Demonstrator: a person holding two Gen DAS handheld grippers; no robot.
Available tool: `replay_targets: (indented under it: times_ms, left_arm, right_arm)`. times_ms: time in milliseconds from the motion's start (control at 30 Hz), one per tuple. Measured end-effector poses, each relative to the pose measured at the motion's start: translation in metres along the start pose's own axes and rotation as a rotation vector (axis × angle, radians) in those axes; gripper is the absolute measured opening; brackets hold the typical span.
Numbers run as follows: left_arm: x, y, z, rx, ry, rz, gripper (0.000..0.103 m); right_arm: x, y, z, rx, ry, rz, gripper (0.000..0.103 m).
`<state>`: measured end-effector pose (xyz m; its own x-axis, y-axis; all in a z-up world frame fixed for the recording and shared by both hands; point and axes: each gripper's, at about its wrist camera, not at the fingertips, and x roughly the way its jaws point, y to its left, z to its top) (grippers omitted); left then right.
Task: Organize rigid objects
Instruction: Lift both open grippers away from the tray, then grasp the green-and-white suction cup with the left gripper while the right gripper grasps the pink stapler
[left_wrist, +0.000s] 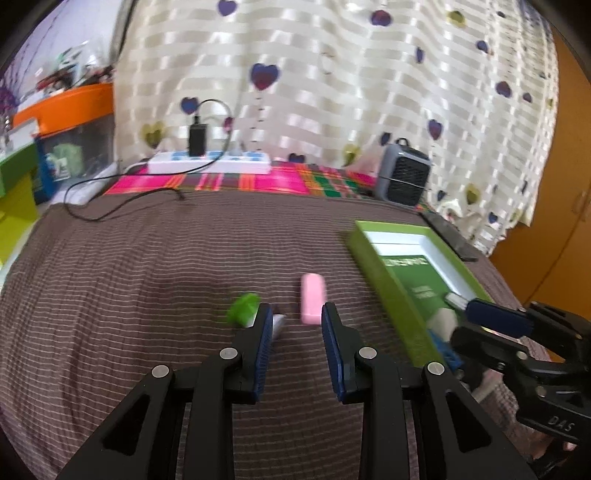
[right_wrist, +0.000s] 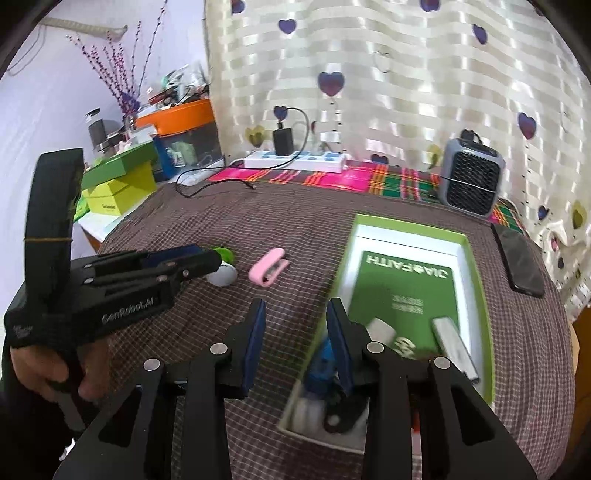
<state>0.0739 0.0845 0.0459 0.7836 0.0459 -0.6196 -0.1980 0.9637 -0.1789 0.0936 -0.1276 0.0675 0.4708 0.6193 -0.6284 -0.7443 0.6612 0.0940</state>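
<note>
Clearly the sorting is part done: the green box (right_wrist: 480, 295) lies on the brown striped cloth (left_wrist: 147, 277) with its open side up, so small things can be dropped in from above. Inside it lie a green booklet (right_wrist: 406, 288), a silver stick (right_wrist: 456, 349), a white block (right_wrist: 380, 328), a blue item (right_wrist: 323, 365) and something black near its lower corner, too blurred to name.

Two pieces lie loose on the cloth, to the left of the box: a pink case (left_wrist: 313, 298) and a green-and-white piece (right_wrist: 223, 267).

The left claw (left_wrist: 295, 325) has its jaws apart with nothing between them. In its own view the pink case lies just ahead of the gap and the green-and-white piece sits against the outside of one finger. In the right wrist view the left claw tips reach the green-and-white piece, so I judge that one of these two is its target; which one I cannot tell.

The right claw (right_wrist: 295, 317) hovers over the near left edge of the box with its jaws apart and empty. The blue item shows past its right finger, not gripped. Its place there suggests that it has let an item go into the box.

A person's hand (right_wrist: 48, 373) grips the left tool's handle.
</note>
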Motion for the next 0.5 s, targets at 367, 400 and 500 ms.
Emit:
replay_targets:
  times_ms: [367,400,500]
  left_arm:
    - [0.03,0.021,0.0,-0.015,0.076,0.01,0.034]
    - [0.032,0.021,0.0,-0.011,0.079,0.01,0.037]
    - [0.039,0.019,0.002,0.019,0.086,0.024,0.042]
  right_arm:
    - [0.023,0.016,0.008,-0.037,0.03,0.031,0.035]
    - [0.024,0.016,0.009,-0.038,0.031,0.031,0.035]
    - [0.028,0.016,0.01,-0.039,0.038,0.034,0.035]
